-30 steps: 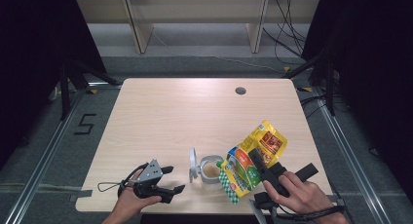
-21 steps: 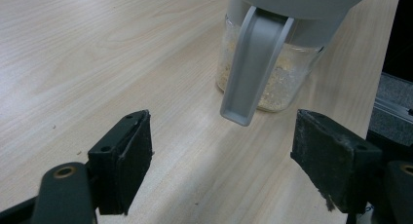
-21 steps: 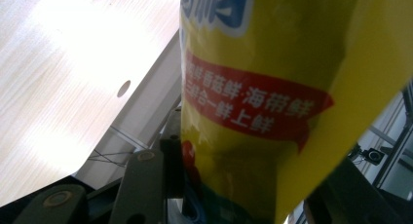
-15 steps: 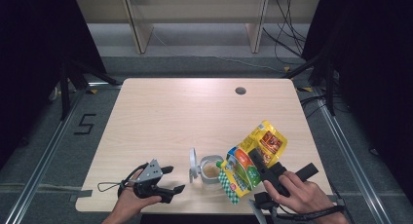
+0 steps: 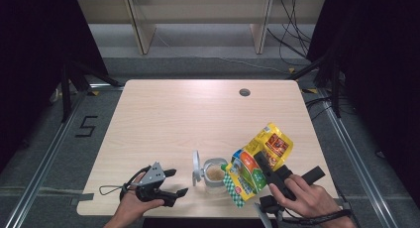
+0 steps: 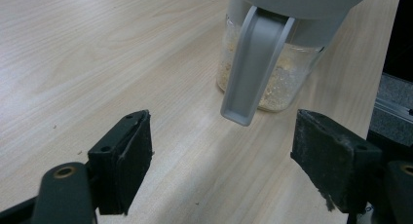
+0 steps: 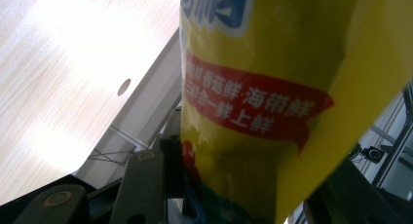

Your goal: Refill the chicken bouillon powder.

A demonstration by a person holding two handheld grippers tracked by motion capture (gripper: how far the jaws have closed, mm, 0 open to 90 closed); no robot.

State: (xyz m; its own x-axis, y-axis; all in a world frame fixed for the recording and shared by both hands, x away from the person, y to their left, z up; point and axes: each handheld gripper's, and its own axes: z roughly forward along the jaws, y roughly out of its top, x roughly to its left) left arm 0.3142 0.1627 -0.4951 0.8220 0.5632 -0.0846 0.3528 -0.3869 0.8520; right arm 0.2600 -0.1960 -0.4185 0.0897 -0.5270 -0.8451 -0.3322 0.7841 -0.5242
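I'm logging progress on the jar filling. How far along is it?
Done: the jar stands open, lid flipped up, with some granules in the bottom. In hand: the right tongs grip the yellow pouch, tilted over the jar. Left: more pouring and closing the lid; the left tongs wait open beside it.

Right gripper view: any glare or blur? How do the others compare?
Right gripper view: table blown out by glare, yellow bag close and soft. Left gripper view: jar fairly sharp, even light. High view: table evenly lit, surroundings dark.

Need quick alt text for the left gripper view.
A clear jar of pale granules stands on the wooden table, its grey flip lid hanging open toward the camera. The left gripper is open, jaws apart before it.
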